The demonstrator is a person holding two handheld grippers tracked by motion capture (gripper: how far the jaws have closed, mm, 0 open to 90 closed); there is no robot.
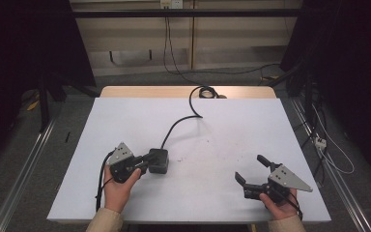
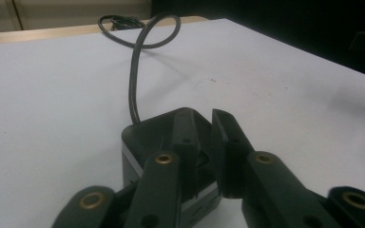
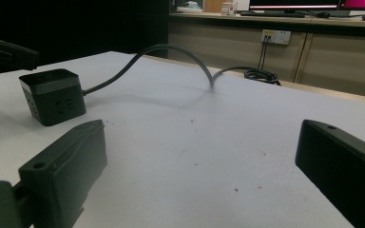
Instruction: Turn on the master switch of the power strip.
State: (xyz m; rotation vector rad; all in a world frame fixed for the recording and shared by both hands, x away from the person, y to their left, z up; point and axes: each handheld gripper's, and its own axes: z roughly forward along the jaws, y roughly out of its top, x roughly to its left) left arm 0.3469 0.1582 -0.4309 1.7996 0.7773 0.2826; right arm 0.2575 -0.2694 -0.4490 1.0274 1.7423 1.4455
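High view: the left claw [image 1: 147, 159] is set against the near-left side of the black socket cube [image 1: 158, 161], which rests on the white counter [image 1: 125, 121] left of centre. The cube's black cable [image 1: 181, 121] runs back toward the far edge. The right claw [image 1: 251, 169] is held well apart, near the counter's front right, with its jaws spread wide and nothing between them.

Left gripper view: the 2 jaws are seen over the cube's [image 2: 166, 128] near corner, almost closed, with a narrow gap left between them. A firm grip is not shown; the pads appear to rest on the cube without clamping it.

Right gripper view: the cube [image 3: 52, 95] is seen at far left, upright, with the cable [image 3: 171, 52] arching behind.

Step in hand, as judged: the cube is being positioned. Next, the left claw would need withdrawal or wider opening for a true grasp.
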